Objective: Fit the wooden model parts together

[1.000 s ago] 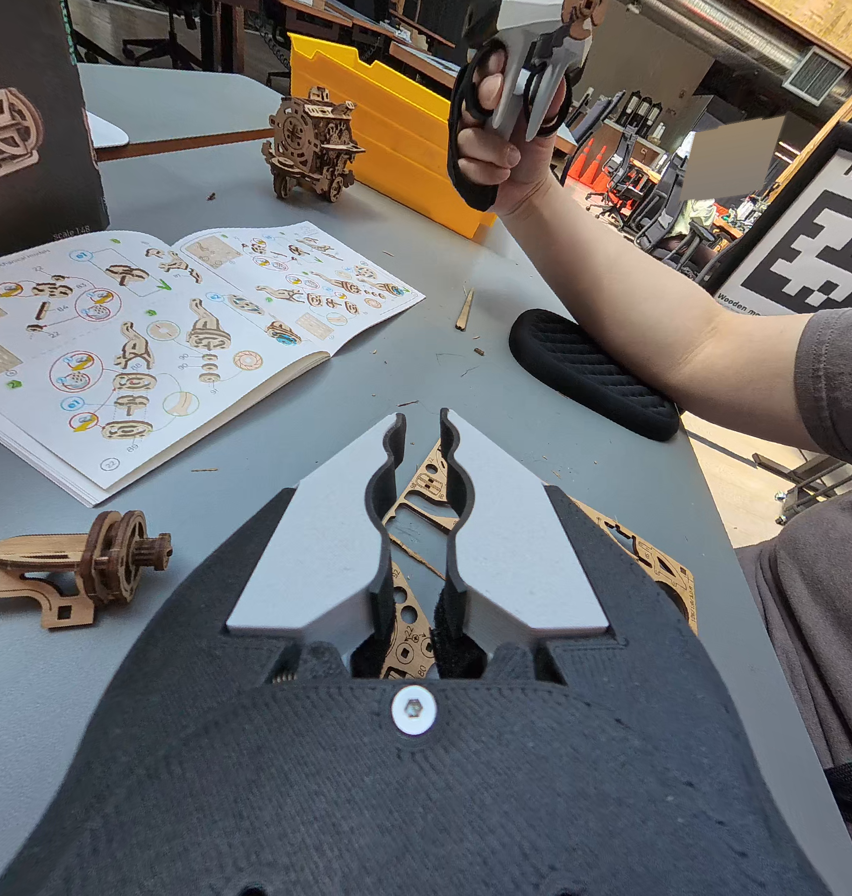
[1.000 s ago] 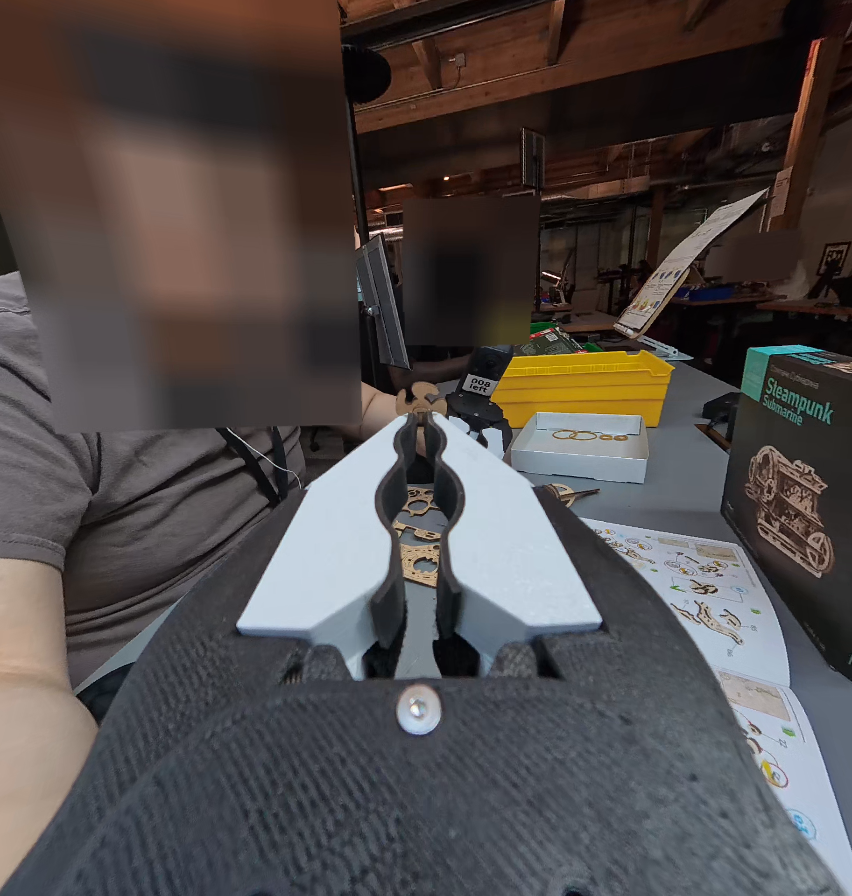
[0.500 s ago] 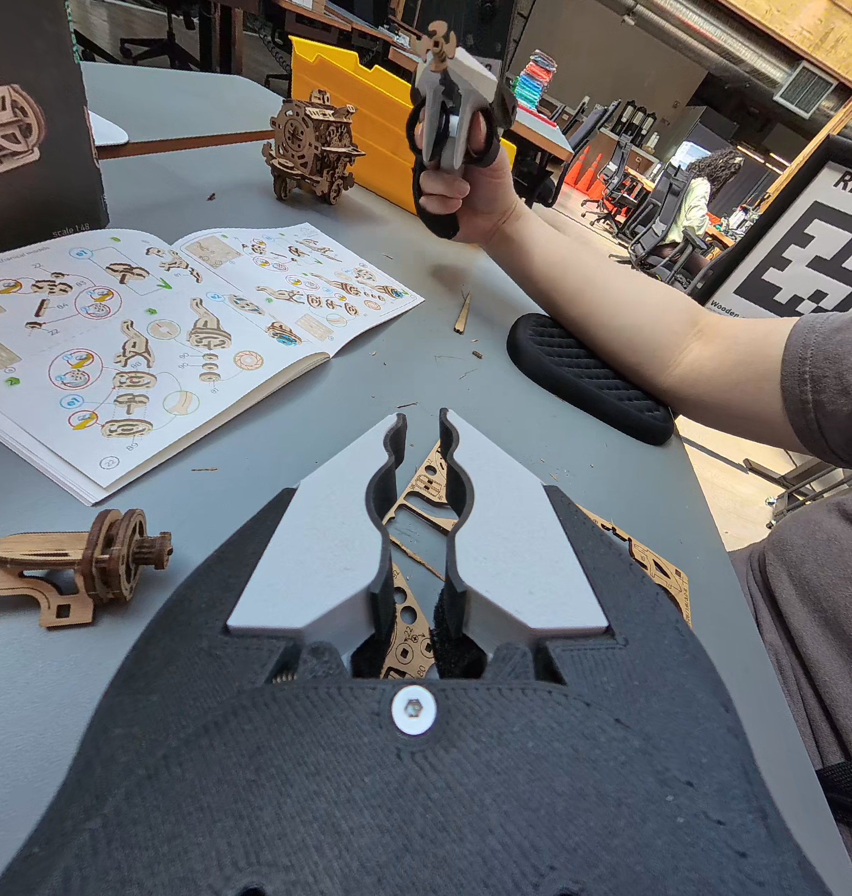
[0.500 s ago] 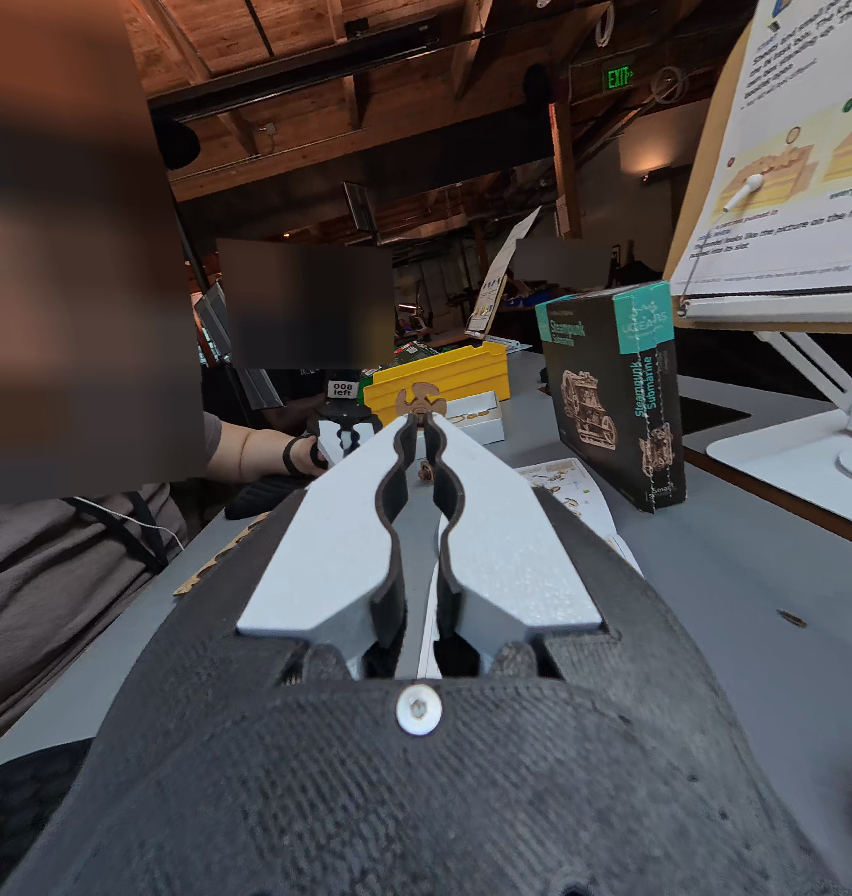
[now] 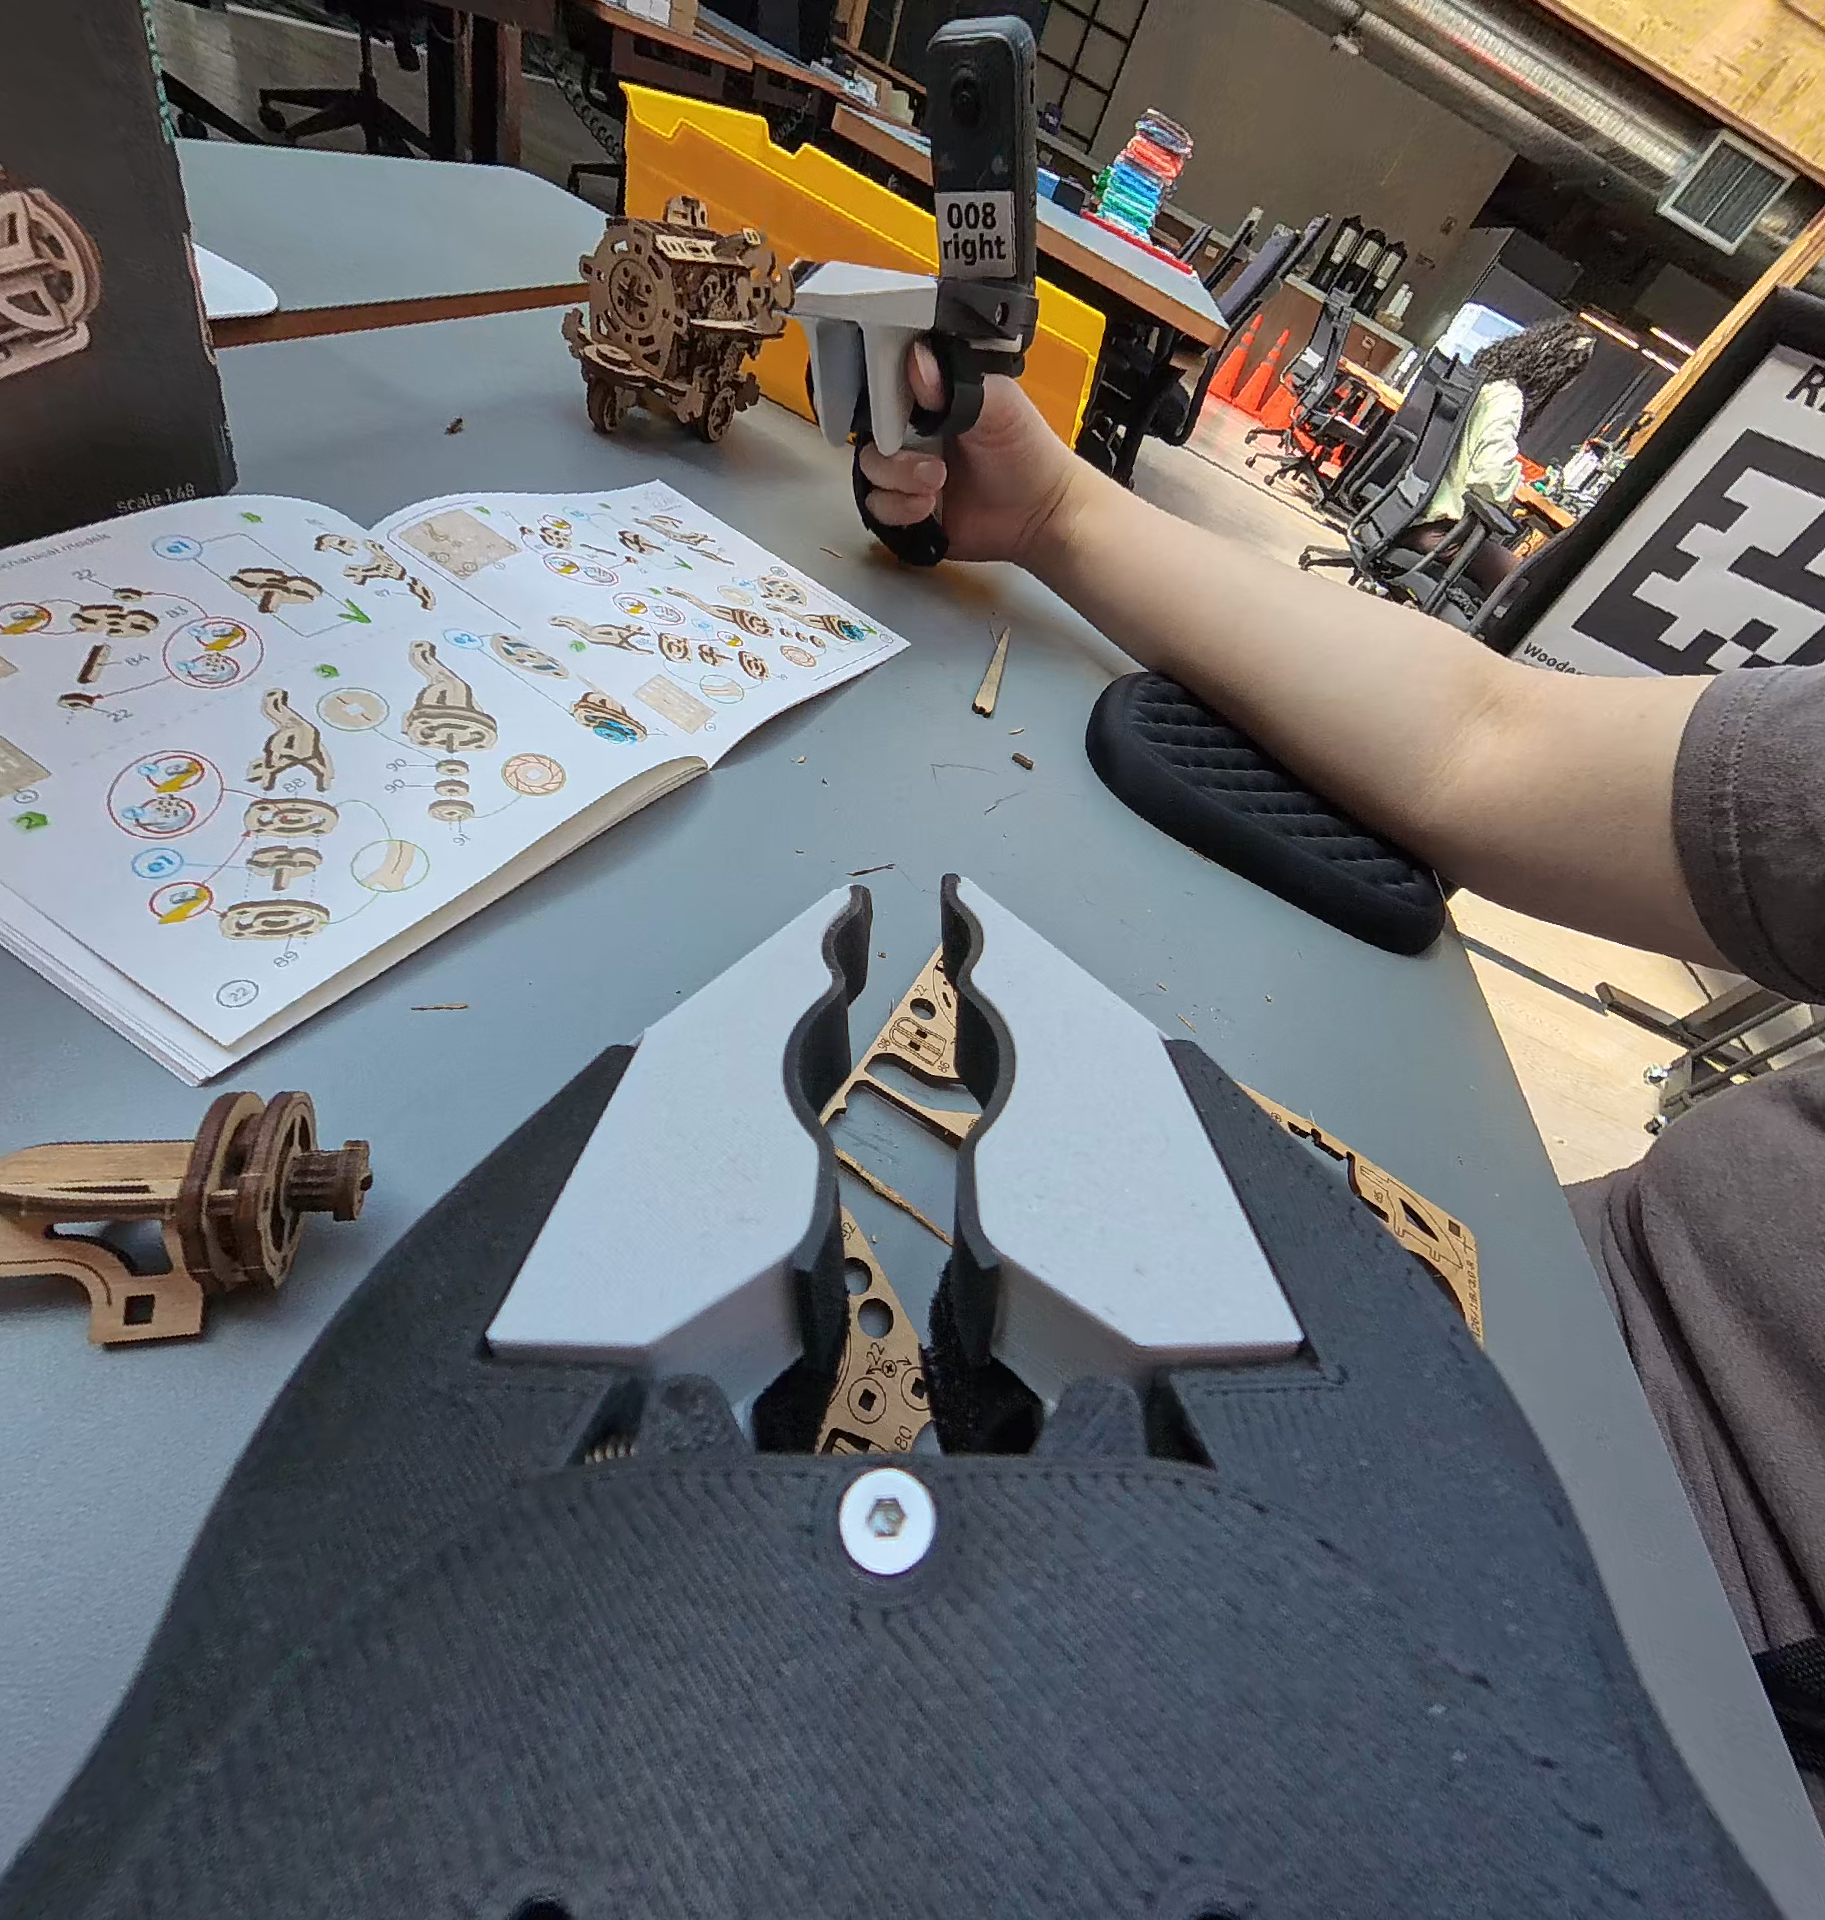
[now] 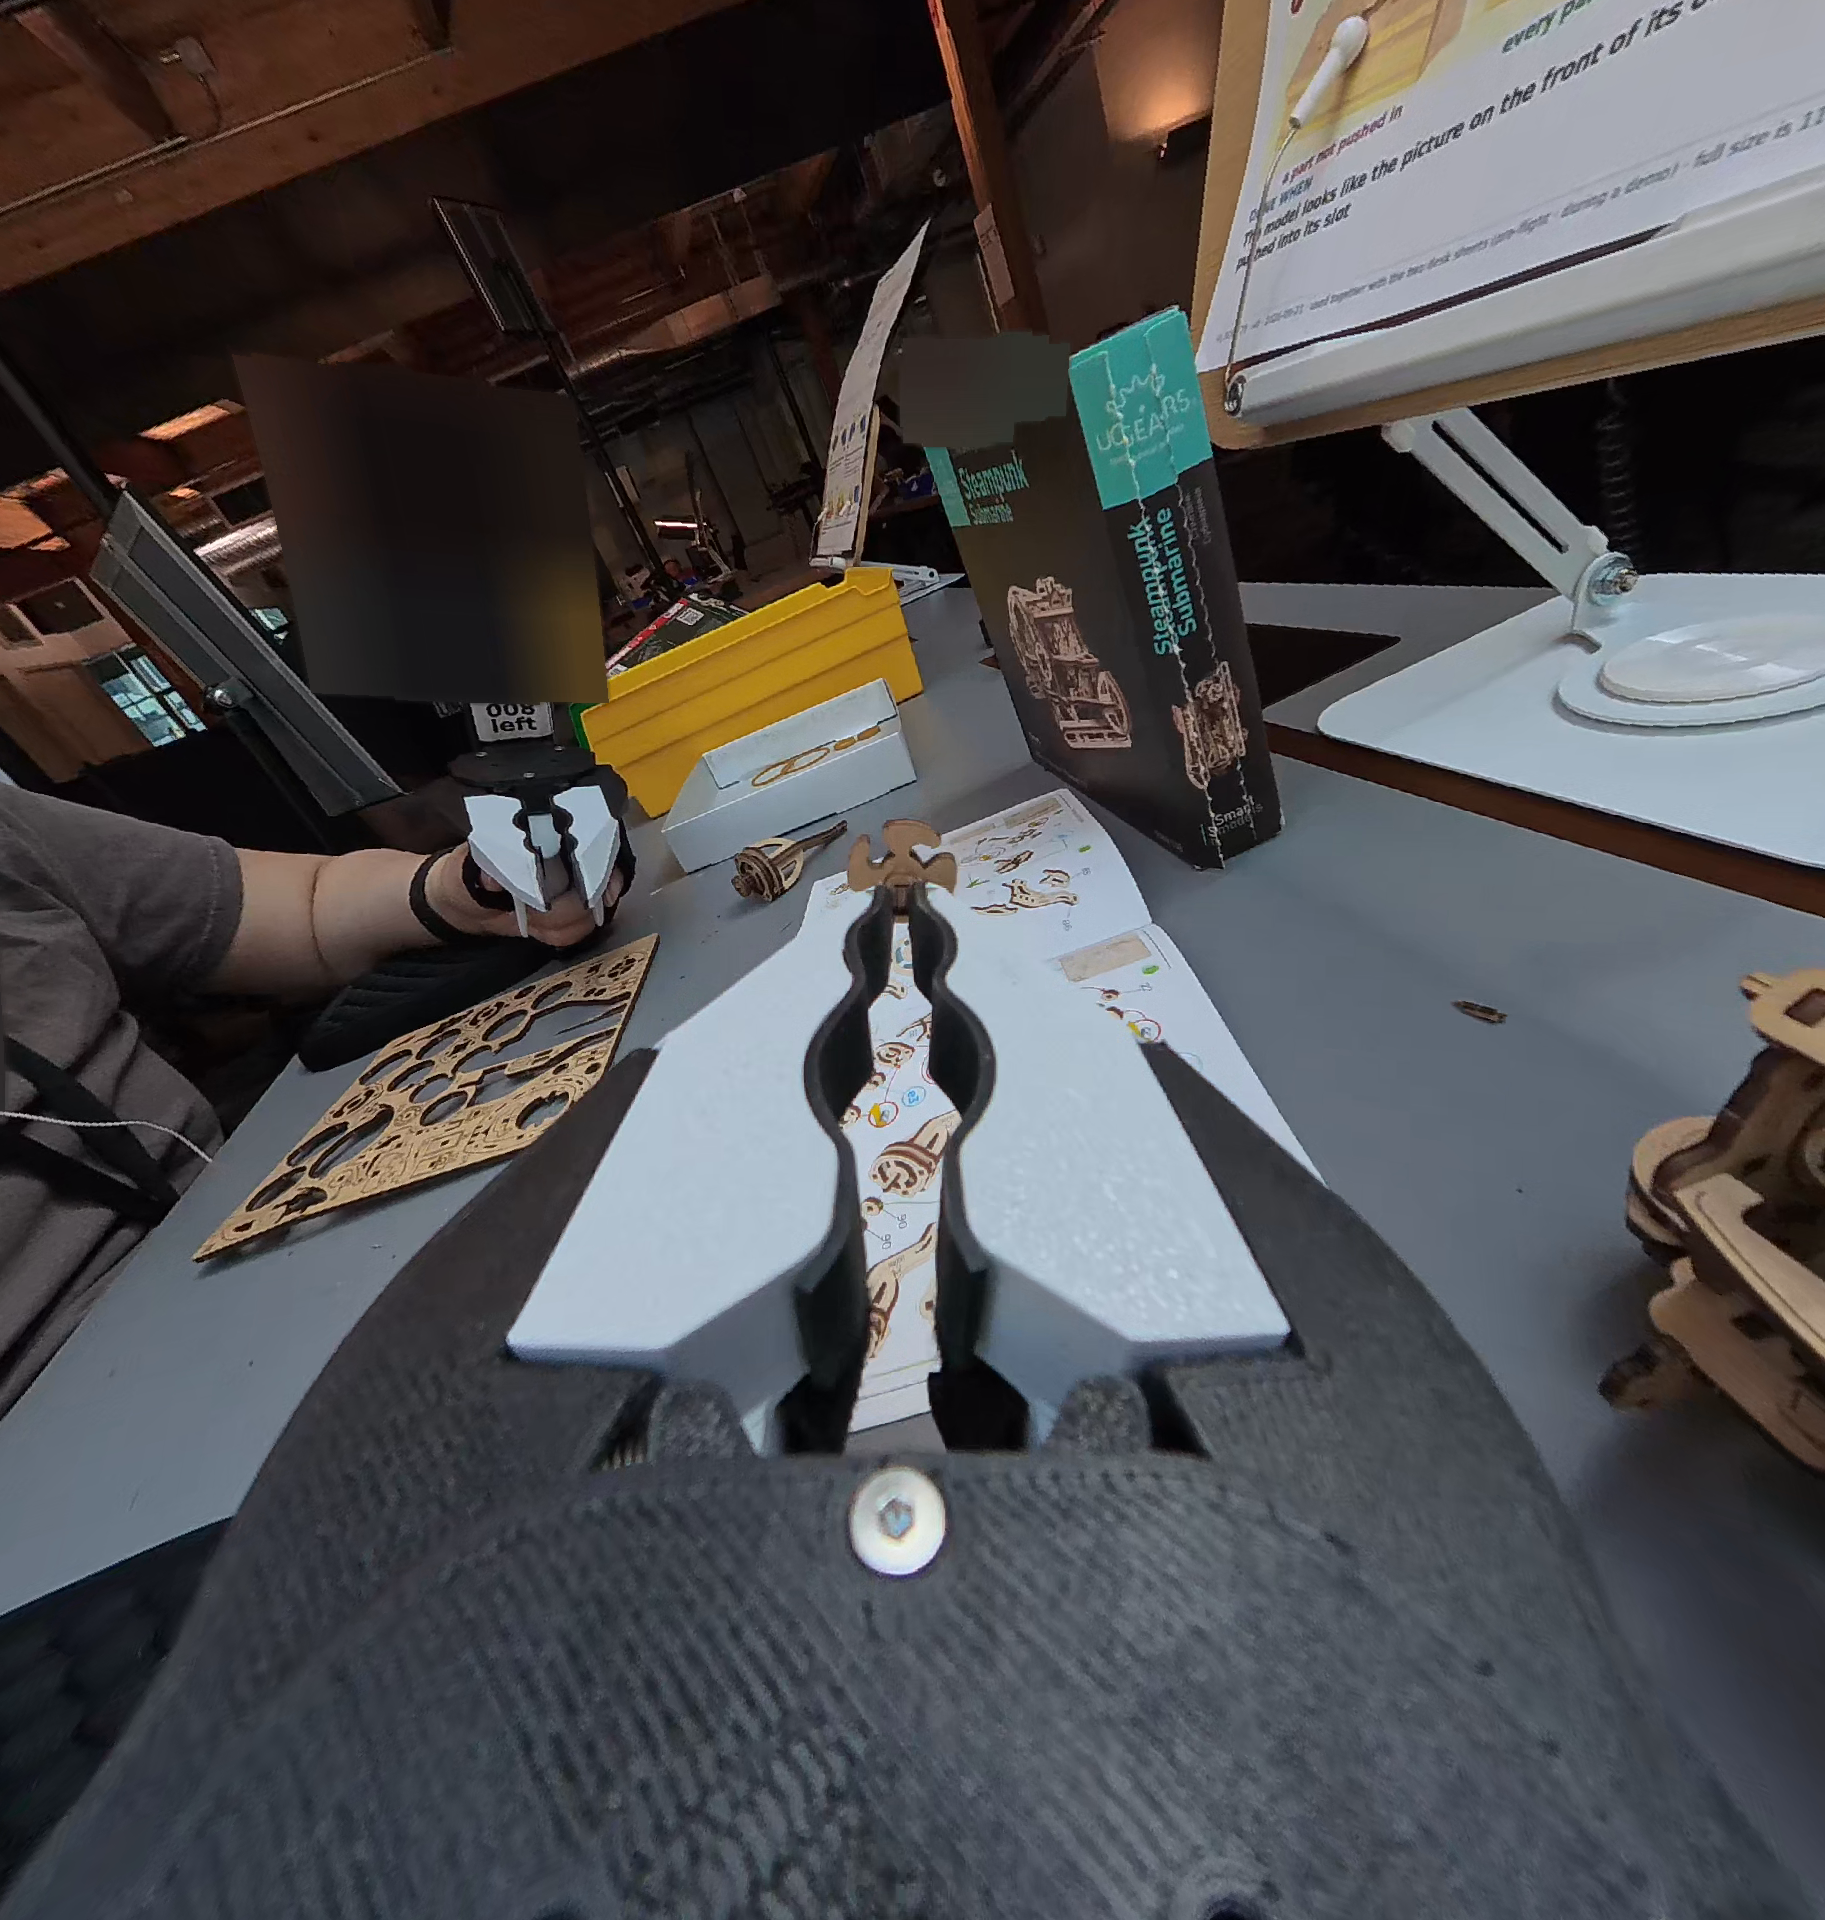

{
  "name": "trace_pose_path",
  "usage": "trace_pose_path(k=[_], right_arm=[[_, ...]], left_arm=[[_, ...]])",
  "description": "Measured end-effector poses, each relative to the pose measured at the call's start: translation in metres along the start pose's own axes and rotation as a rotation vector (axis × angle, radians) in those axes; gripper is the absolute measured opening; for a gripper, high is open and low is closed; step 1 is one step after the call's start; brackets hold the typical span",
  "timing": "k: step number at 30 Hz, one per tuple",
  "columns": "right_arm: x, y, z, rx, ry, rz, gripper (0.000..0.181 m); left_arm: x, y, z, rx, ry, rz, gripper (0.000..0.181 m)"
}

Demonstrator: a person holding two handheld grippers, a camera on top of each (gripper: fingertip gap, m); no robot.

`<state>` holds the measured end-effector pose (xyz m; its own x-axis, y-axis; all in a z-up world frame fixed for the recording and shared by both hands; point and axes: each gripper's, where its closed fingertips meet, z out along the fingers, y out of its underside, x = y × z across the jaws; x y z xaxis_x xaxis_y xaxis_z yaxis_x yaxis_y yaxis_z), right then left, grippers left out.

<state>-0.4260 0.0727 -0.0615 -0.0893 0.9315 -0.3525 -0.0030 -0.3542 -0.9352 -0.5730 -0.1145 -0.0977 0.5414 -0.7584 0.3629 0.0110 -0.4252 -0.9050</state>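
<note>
1. Since a second ago I am swinging the right gripper (image 6: pixel 895 902) down from up high by my shoulder and turning it away from me; it is now reaching out level over the instruction booklet (image 6: pixel 1033 904), its tips pointing away from the wooden model (image 6: pixel 1760 1195).
2. Its jaws are pinching together on a small propeller-shaped wooden piece (image 6: pixel 900 865), gripping the short stem so the lobed blades are sticking out past the tips.
3. The left gripper (image 5: pixel 903 914) is sitting low beyond the booklet's near edge, jaws slightly apart and carrying nothing, hovering over the punched-out plywood sheet (image 5: pixel 892 1049).
4. Working outward from the booklet: a wooden sub-assembly (image 5: pixel 175 1210) with a wheel on an axle is lying just beside its near-left corner; the model is standing just past its far edge, close to the yellow bin (image 5: pixel 783 182); the dark kit box (image 6: pixel 1116 644) is standing upright at its far corner.
5. I am judging the propeller piece as very light, thin and stiff but brittle at the blades, likely to snap if squeezed or twisted there.
6. So I am keeping the hold on the stem or hub and planning to push straight along the stem, not sideways.
</note>
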Motion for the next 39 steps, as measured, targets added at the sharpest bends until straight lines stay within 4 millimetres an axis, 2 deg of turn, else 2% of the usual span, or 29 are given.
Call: trace_pose_path(k=[10, 13, 15, 17, 21, 27, 31, 36, 39], right_arm=[[-0.016, 0.0, 0.003, 0.003, -0.096, 0.007, 0.001], [-0.014, 0.002, 0.004, -0.005, -0.088, 0.007, 0.001], [-0.009, -0.002, 0.004, 0.006, -0.032, -0.041, 0.002], [-0.014, -0.013, 0.003, 0.054, -0.02, -0.072, 0.002], [-0.033, -0.025, 0.007, 0.11, -0.012, -0.104, 0.002], [-0.08, -0.009, 0.026, 0.048, -0.153, -0.101, 0.002], [-0.104, 0.0, 0.039, 0.01, -0.21, -0.11, 0.002], [-0.113, -0.004, 0.055, 0.001, -0.082, -0.257, 0.002], [-0.119, -0.004, 0.06, -0.009, -0.069, -0.235, 0.002]], left_arm=[[0.0, 0.0, 0.0, 0.002, 0.0, 0.001, 0.011], [0.0, 0.0, 0.0, 0.001, 0.0, 0.002, 0.011], [0.0, 0.0, 0.0, 0.001, -0.001, 0.003, 0.011], [0.0, 0.0, 0.0, 0.002, -0.001, 0.003, 0.011], [0.0, -0.001, 0.0, 0.004, 0.001, 0.0, 0.011], [0.0, -0.001, 0.0, 0.004, 0.0, 0.003, 0.011], [0.0, 0.0, 0.0, -0.001, -0.002, 0.011, 0.011], [0.001, 0.0, 0.001, -0.003, -0.003, 0.014, 0.011], [0.0, 0.001, 0.001, -0.004, -0.002, 0.012, 0.011]])
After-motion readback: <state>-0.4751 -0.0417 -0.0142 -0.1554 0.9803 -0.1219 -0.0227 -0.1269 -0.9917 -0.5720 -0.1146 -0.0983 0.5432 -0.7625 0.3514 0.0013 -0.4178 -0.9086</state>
